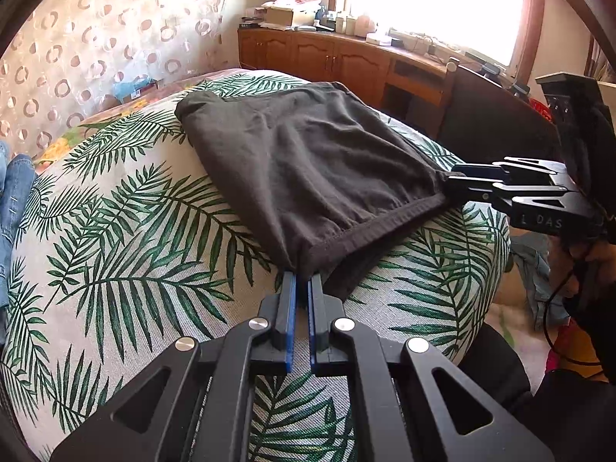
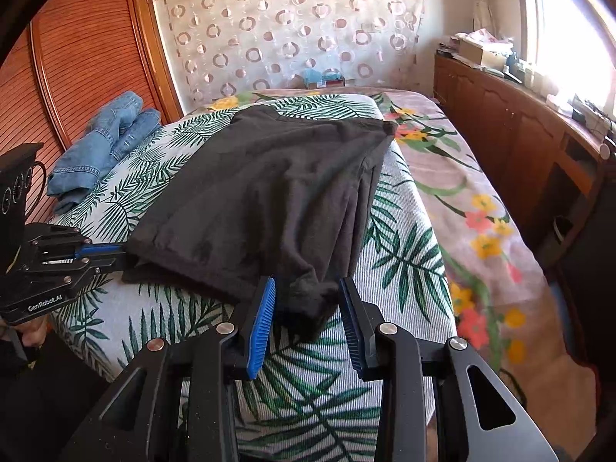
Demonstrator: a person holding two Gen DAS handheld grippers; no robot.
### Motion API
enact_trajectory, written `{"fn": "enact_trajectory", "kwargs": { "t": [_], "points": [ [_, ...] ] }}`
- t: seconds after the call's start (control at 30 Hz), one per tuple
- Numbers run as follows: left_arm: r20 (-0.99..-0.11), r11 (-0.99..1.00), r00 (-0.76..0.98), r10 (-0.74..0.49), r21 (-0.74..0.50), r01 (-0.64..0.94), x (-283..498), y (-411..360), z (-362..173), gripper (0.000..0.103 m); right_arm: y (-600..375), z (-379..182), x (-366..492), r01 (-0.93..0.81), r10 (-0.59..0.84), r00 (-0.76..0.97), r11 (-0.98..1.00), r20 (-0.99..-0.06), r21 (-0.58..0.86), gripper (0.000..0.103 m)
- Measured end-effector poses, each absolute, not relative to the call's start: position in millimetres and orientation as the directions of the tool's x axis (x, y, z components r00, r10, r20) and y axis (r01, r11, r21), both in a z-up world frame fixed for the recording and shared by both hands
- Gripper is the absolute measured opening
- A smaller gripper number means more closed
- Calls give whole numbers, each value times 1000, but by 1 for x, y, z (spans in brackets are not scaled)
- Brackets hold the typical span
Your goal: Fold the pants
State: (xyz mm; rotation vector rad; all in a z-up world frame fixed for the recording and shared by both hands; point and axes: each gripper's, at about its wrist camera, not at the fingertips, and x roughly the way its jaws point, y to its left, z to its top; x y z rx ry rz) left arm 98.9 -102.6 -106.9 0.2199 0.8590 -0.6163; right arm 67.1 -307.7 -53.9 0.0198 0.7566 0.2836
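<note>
Each camera sat low on its own gripper, tilted down, close over the pants (image 1: 308, 177). The left view faced the window (image 1: 431, 4) beyond them; the right view faced the curtain (image 2: 292, 27). Both shared the pants (image 2: 261, 192) and each other's gripper.

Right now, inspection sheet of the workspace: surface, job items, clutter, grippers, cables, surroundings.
Surface: palm-leaf print cloth over a floral bedspread.
Job's things: dark grey fabric pants, lying flat, partly folded.
Clutter: crumpled blue denim jeans at the far left edge.
Grippers: left gripper shut on the pants' waistband corner; right gripper open, jaws either side of the bunched corner, pads not pressing.
Cables: thin black cable by the hand holding the right gripper.
Surroundings: wooden sideboard under a bright window, circle-pattern curtain.
</note>
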Motion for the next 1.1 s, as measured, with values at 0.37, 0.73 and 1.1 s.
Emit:
{"fn": "enact_trajectory", "kwargs": {
  "t": [0.37,0.73,1.1],
  "points": [
    [-763,806,499,-412,-49,590,97,-105,-108,6,-308,-48,54,-248,276,703,959,-656,137,7],
    [-744,814,521,-418,-53,578,96,-100,-93,6,-307,-43,55,-237,268,708,962,-654,137,18],
    [-715,840,565,-412,-57,539,100,-89,-71,13,-304,-37,52,-225,260,734,965,-628,136,25]
  ]
}}
